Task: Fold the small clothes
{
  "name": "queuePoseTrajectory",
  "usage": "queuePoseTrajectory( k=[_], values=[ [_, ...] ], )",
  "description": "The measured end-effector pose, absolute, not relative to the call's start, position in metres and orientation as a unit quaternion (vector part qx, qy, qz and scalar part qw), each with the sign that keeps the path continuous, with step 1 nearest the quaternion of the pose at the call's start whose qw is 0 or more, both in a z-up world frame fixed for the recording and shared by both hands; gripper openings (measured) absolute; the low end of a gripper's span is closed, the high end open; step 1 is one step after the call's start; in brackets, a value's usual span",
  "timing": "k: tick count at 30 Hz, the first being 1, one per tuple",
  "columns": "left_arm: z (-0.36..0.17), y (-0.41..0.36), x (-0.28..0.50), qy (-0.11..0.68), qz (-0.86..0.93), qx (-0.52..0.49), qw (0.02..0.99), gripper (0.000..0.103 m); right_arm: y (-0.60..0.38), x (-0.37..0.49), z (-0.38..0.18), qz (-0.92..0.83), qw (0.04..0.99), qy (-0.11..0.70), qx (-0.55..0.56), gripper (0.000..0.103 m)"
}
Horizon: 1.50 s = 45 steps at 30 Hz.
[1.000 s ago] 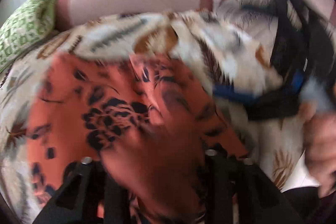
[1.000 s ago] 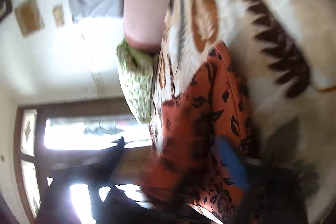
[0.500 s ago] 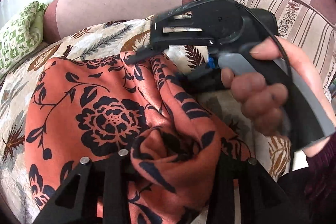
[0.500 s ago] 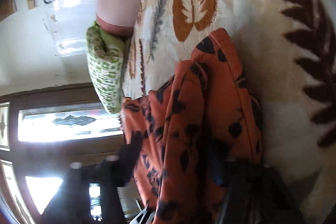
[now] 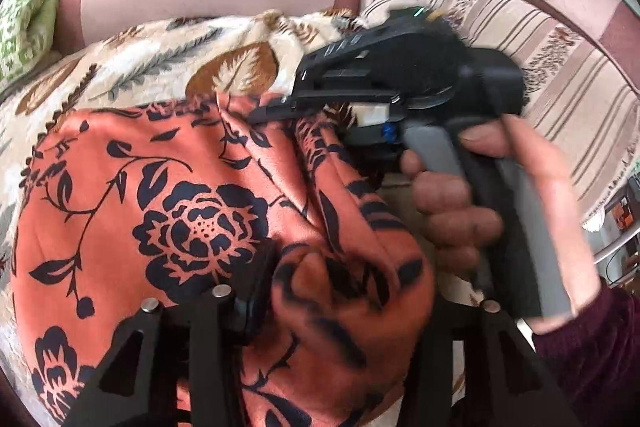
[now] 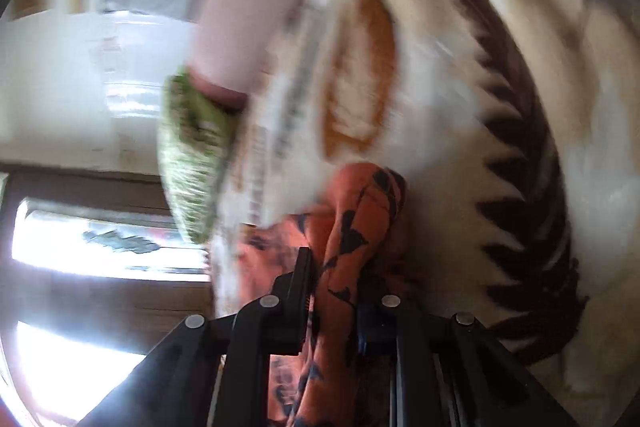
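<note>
My left gripper (image 5: 344,311): matte black frame with triangular cut-outs and round silver screw heads at the finger pivots. My right gripper (image 6: 332,291): the same black linkage, four silver screws in a row, a ribbed pad on one finger. From my left wrist camera its body shows as a black moulded housing with slots, a small green light, a white block, a blue fitting and a grey handle. My right hand (image 5: 500,195): bare skin, short nails, dark maroon sleeve at the wrist.

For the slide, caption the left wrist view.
Both grippers pinch an orange floral garment on a leaf-print blanket: left gripper nearest, right gripper beyond.
</note>
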<state>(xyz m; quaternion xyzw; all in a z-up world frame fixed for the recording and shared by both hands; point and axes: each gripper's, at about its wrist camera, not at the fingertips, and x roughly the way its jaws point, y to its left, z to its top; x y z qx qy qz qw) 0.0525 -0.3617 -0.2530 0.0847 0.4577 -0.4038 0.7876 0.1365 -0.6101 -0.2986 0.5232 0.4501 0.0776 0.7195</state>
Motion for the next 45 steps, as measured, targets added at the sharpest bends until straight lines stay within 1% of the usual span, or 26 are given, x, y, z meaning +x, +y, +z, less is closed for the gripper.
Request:
queuePoseTrajectory(
  k=[1,2,4,5,8,10,13,17,20,22,24,25,27,30,32,35,38,41,45],
  values=[
    [-0.248,-0.359,0.047,0.459,-0.412,0.089,0.782,0.063,-0.612,0.137,-0.301,0.078,0.713,0.452,0.531,0.022],
    [-0.244,-0.356,0.043,0.460,-0.417,0.090,0.779,0.066,-0.615,0.137,-0.300,0.079,0.709,0.449,0.538,0.022],
    [-0.233,-0.342,0.032,0.462,-0.428,0.089,0.771,0.068,-0.623,0.133,-0.287,0.067,0.727,0.438,0.524,0.032],
    [-0.226,-0.331,0.024,0.461,-0.435,0.086,0.769,0.070,-0.626,0.129,-0.279,0.049,0.744,0.433,0.507,0.033],
    [-0.207,-0.295,0.023,0.435,-0.413,0.093,0.795,0.071,-0.638,0.112,-0.259,-0.001,0.783,0.404,0.474,0.034],
    [-0.198,-0.275,0.026,0.415,-0.378,0.107,0.821,0.071,-0.644,0.097,-0.247,0.004,0.795,0.376,0.476,0.034],
    [-0.195,-0.251,0.040,0.402,-0.307,0.138,0.852,0.071,-0.633,0.074,-0.223,0.065,0.814,0.340,0.466,0.034],
    [-0.208,-0.236,0.063,0.425,-0.249,0.154,0.857,0.071,-0.576,0.056,-0.200,0.169,0.818,0.321,0.447,0.034],
    [-0.229,-0.234,0.063,0.454,-0.234,0.167,0.843,0.071,-0.533,0.053,-0.195,0.188,0.823,0.351,0.404,0.034],
    [-0.248,-0.232,0.058,0.469,-0.232,0.185,0.831,0.073,-0.513,0.055,-0.204,0.173,0.820,0.399,0.371,0.033],
    [-0.257,-0.226,0.053,0.469,-0.239,0.178,0.831,0.075,-0.509,0.047,-0.225,0.128,0.808,0.452,0.355,0.032],
    [-0.261,-0.223,0.051,0.465,-0.242,0.174,0.834,0.080,-0.510,0.043,-0.237,0.094,0.802,0.481,0.341,0.026],
    [-0.269,-0.220,0.051,0.464,-0.248,0.168,0.834,0.081,-0.513,0.038,-0.252,0.067,0.796,0.508,0.322,0.016],
    [-0.269,-0.215,0.063,0.487,-0.260,0.135,0.823,0.081,-0.517,0.042,-0.251,0.065,0.790,0.508,0.337,0.015],
    [-0.259,-0.212,0.067,0.492,-0.275,0.118,0.818,0.080,-0.514,0.045,-0.242,0.073,0.797,0.499,0.331,0.015],
    [-0.236,-0.204,0.070,0.461,-0.289,0.106,0.832,0.080,-0.521,0.044,-0.218,0.079,0.818,0.466,0.327,0.020],
    [-0.225,-0.204,0.082,0.439,-0.285,0.106,0.846,0.080,-0.522,0.061,-0.201,0.078,0.828,0.443,0.334,0.020],
    [-0.227,-0.211,0.103,0.438,-0.268,0.106,0.852,0.080,-0.508,0.094,-0.203,0.070,0.819,0.449,0.350,0.020],
    [-0.236,-0.219,0.139,0.442,-0.224,0.089,0.864,0.080,-0.501,0.133,-0.220,0.039,0.809,0.463,0.359,0.020]
  ],
)
